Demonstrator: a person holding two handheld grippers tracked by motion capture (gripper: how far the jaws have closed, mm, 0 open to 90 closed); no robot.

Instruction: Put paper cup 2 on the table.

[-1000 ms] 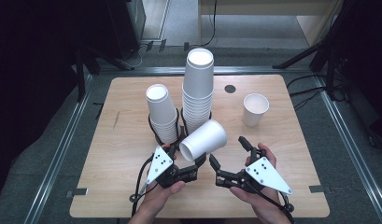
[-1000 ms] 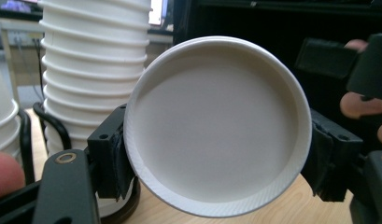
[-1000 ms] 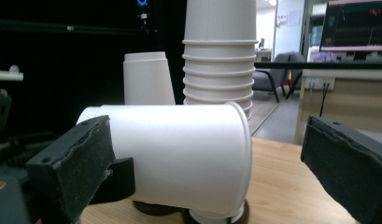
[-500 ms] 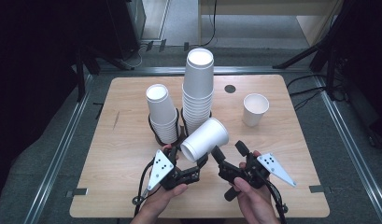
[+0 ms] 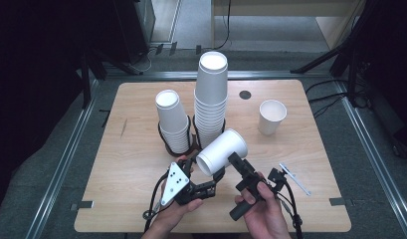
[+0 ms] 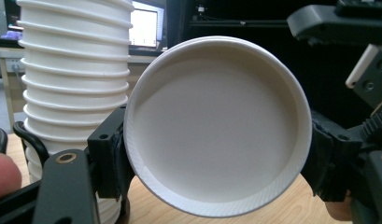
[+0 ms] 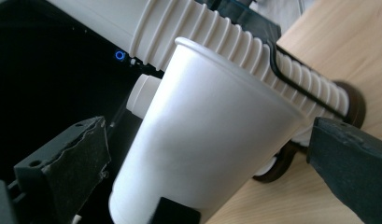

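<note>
High view: we see left tongs clamping paper cup by base, tilted above table. Right tongs, wide, just opening, straddle cup untouching. We judge handover underway; next, close right.

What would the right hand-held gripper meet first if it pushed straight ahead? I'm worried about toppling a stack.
Probably the tilted paper cup, which lies between the right hand-held gripper's open jaws, with the tall cup stack right behind it; depth is unclear.
</note>
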